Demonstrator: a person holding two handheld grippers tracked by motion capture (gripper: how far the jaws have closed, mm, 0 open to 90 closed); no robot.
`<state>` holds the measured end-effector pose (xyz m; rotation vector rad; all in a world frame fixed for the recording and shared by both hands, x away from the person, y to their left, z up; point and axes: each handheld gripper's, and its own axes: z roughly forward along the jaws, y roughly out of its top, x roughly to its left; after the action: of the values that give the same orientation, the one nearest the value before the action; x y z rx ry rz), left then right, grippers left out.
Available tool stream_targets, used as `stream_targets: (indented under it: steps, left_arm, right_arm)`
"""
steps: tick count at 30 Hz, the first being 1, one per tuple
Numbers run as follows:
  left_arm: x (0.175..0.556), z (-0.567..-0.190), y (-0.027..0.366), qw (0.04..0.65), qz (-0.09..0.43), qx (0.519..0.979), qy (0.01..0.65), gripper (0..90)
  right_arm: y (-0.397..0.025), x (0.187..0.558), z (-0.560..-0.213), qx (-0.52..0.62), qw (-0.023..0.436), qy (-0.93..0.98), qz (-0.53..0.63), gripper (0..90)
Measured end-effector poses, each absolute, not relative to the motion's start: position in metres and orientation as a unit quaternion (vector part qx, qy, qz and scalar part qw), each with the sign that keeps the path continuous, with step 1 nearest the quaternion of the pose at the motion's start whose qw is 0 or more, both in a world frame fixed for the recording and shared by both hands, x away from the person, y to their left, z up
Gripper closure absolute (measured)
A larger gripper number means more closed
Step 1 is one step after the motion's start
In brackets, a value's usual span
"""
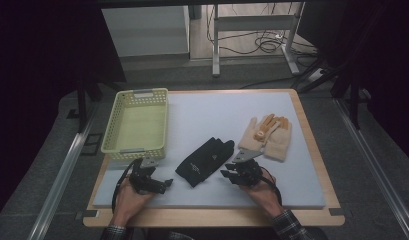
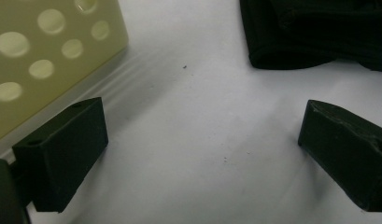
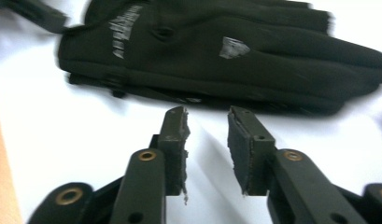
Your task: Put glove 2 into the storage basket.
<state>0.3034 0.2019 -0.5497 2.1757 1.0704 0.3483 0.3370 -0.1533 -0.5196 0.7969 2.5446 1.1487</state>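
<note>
Both grippers sit at my near table edge. Black glove [image 1: 204, 161] lies flat mid-mat between them, cuff toward me, easy to pinch. My right gripper [image 3: 206, 122] at its 4 o'clock, jaws narrowly apart, empty, aimed at it. Left gripper [image 2: 202, 140] at 8 o'clock, wide open, empty. Basket [image 1: 135, 125] at 10 o'clock, likely the destination; tan gloves [image 1: 268, 136] at 2 o'clock.

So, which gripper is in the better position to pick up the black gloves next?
Probably the right gripper: its jaws point straight at the black gloves, close in front, with a narrow gap. The left gripper is wide open over bare mat beside the basket, gloves off to one side.
</note>
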Motion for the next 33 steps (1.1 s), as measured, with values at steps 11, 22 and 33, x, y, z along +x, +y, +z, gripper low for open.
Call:
stream_targets:
  steps: [11,22,33]
  left_arm:
    - [0.300,-0.532,0.183,0.367,0.102,0.842,0.382,0.0]
    - [0.316,-0.512,0.140,0.362,0.103,0.857,0.352,0.0]
    - [0.352,-0.515,0.098,0.327,0.112,0.869,0.355,0.0]
  right_arm:
    - [-0.208,0.344,-0.520,0.336,0.158,0.851,0.372,40.4]
    - [-0.247,0.348,-0.528,0.381,0.203,0.836,0.338,24.1]
    - [-0.251,0.350,-0.531,0.390,0.192,0.829,0.351,21.4]
